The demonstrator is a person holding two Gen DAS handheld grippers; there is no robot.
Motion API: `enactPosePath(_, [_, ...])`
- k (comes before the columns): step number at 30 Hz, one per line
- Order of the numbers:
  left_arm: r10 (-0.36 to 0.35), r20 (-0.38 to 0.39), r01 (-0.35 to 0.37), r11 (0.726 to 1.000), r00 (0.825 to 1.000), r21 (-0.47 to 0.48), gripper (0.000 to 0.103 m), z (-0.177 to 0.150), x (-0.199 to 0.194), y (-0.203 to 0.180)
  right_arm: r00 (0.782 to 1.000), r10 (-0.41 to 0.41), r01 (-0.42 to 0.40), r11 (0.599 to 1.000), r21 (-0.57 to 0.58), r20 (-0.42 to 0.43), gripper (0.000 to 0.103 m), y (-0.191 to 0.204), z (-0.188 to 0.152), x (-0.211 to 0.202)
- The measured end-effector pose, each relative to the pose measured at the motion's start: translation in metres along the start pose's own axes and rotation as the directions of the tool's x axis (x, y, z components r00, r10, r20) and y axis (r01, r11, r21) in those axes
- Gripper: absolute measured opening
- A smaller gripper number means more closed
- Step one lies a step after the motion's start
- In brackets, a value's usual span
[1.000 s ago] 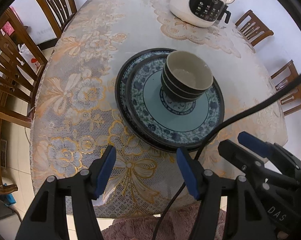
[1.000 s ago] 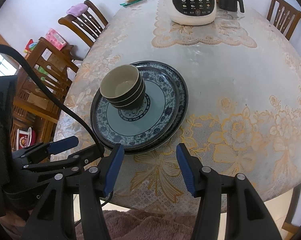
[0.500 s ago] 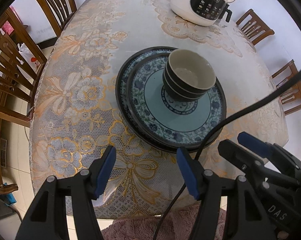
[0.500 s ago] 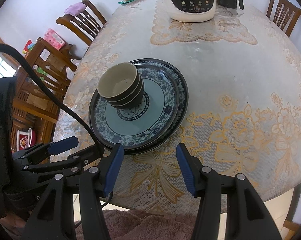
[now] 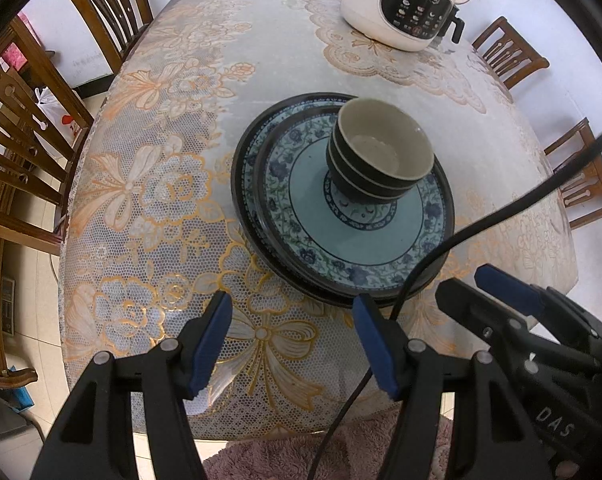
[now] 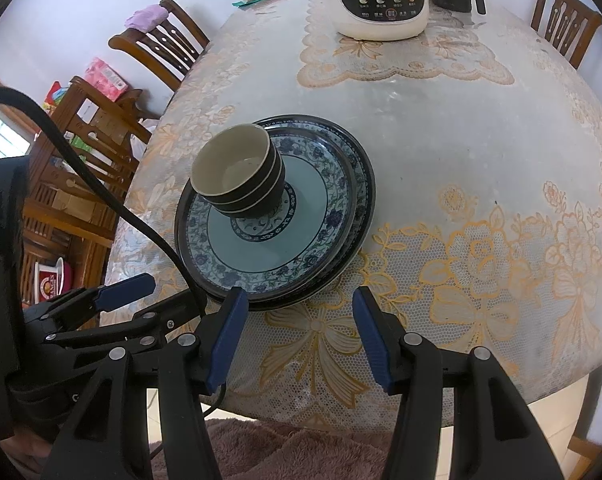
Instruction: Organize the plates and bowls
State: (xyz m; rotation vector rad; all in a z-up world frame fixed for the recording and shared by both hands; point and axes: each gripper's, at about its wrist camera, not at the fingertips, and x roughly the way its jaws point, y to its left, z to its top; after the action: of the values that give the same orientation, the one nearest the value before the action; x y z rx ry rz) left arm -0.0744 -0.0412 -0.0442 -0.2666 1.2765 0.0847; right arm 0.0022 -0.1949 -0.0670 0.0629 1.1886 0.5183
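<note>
From the left wrist view we see our left gripper [image 5: 291, 342] standing apart-jawed over the lace tablecloth [image 5: 153, 184] near the table's front edge, blue pads bare, nothing between them. Just beyond its tips lies the stack of plates [image 5: 365, 248] — blue-patterned, flat on the cloth, the upper plate shifted toward the lower right so the one beneath shows as a crescent at upper left. The nested bowls [image 5: 381, 152] sit upright on the plates, mouths facing up, placed off the plates' centre toward the far side. Round as they are, none has a long axis. Our right gripper [image 5: 501, 292] shows at lower right, and a black cable [image 5: 481, 220] crosses over the plates' right rim. A white cooker [image 5: 405, 4] stands at the far end.

From the right wrist view, our right gripper [image 6: 297, 336] is likewise released and holds nothing, hovering at the near edge beside the plates [image 6: 301, 256]. The bowls [image 6: 237, 172] stand upright toward the plates' upper left. Our left gripper [image 6: 117, 300] sits at lower left, and the cooker [image 6: 381, 0] beyond.
</note>
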Motion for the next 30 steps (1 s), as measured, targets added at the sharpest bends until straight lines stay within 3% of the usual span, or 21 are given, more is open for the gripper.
enactPosePath(30, [0.005, -0.014, -0.005, 1.000, 1.000, 0.003, 0.066, -0.0003, 0.0040, 0.0030, 1.000, -0.001, 0.001, 1.000, 0.008, -0.007, 0.056, -0.0001, -0.0017, 0.0030])
